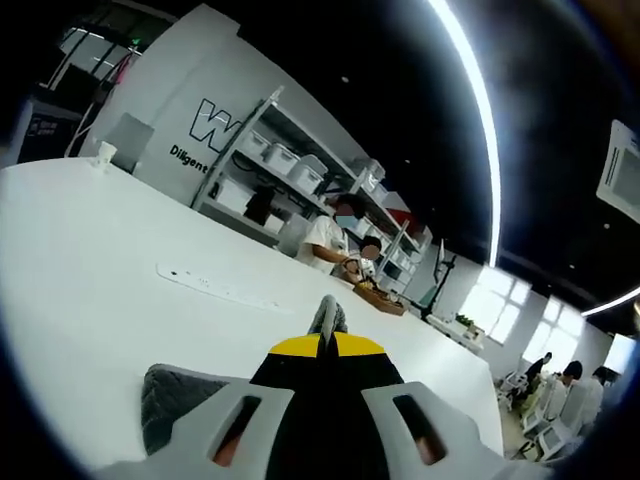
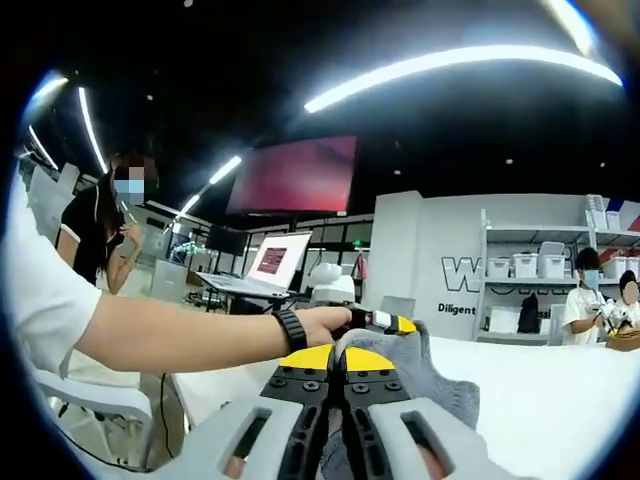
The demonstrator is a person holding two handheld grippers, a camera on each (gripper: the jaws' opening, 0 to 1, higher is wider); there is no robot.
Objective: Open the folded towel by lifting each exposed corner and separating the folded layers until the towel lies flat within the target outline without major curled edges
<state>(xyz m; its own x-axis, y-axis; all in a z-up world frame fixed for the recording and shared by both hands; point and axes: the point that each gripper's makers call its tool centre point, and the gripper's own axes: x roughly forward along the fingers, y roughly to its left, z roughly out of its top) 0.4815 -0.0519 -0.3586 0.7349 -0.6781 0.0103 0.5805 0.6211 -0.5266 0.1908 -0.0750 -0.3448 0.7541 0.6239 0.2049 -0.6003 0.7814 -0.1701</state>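
The grey towel [image 1: 172, 398] hangs bunched at the lower left of the left gripper view, above the white table [image 1: 90, 260]. A narrow fold of it pokes up past the yellow tips of my left gripper [image 1: 328, 335], which is shut on it. In the right gripper view the towel [image 2: 432, 385] is lifted and drapes to the right of my right gripper [image 2: 340, 352]. Its yellow-tipped jaws are shut, with grey cloth running down between them. Just beyond, a hand [image 2: 328, 322] holds the left gripper [image 2: 395, 323] against the towel's top edge.
A long white strip [image 1: 215, 288] lies on the table and a paper cup [image 1: 105, 152] stands at its far corner. Shelves with bins [image 1: 290, 165] and seated people are behind. A laptop [image 2: 275, 262] and a standing person [image 2: 100, 235] are to the left.
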